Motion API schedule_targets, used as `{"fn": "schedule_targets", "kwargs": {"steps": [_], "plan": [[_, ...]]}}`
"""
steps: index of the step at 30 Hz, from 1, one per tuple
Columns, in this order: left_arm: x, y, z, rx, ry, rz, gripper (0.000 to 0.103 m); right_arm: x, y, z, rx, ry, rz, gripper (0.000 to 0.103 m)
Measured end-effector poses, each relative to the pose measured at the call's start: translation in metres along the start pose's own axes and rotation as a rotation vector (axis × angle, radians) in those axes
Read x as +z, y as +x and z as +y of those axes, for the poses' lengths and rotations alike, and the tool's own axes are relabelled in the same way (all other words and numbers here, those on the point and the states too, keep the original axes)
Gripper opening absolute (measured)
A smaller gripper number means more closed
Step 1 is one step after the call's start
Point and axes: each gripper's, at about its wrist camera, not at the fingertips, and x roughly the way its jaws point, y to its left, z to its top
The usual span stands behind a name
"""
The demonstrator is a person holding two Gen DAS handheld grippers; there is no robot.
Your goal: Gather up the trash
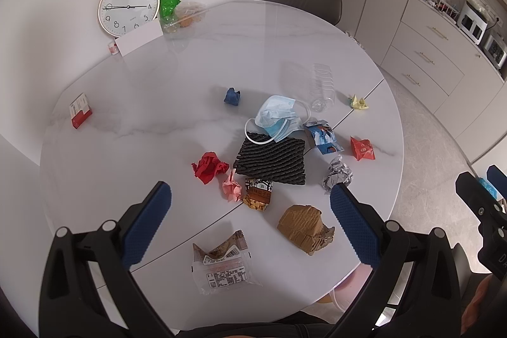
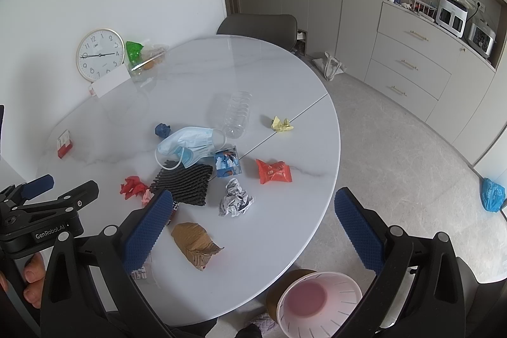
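Note:
Trash lies on a round white table [image 1: 152,103]: a blue face mask [image 1: 274,117], black foam netting [image 1: 271,160], a red paper ball [image 1: 209,168], a pink paper ball [image 1: 232,187], a snack packet [image 1: 258,195], a brown cardboard wad [image 1: 305,227], a clear wrapper [image 1: 223,262], crumpled newsprint [image 1: 337,175], a red wrapper [image 1: 362,148], a clear bottle [image 1: 321,86]. My left gripper [image 1: 250,224] is open above the near edge. My right gripper [image 2: 253,227] is open, over the cardboard wad [image 2: 195,244]. A pink basket [image 2: 318,301] stands below the table edge.
A clock [image 1: 128,7], a white card [image 1: 139,38], a green bag [image 1: 168,5] and a red box [image 1: 80,111] sit at the table's far and left side. A grey chair [image 1: 299,0] stands behind. Cabinets [image 2: 412,62] line the right wall.

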Motion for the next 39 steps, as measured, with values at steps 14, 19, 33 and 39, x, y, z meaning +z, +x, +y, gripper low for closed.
{"fn": "schedule_targets", "kwargs": {"steps": [14,19,33,39], "plan": [[-0.004,0.0,0.007,-0.017,-0.002,0.002,0.096,-0.006,0.006,0.005,0.046,-0.008,0.026,0.101],[-0.017,0.013,0.03,-0.048,-0.002,0.014,0.096,-0.021,0.029,0.018,0.114,-0.059,0.073,0.101],[-0.116,0.107,0.036,-0.158,0.491,0.144,0.096,-0.093,0.122,0.057,0.118,-0.215,0.288,0.101],[-0.127,0.144,0.036,-0.242,0.708,0.163,0.096,-0.099,0.13,0.062,0.092,-0.223,0.328,0.101]]}}
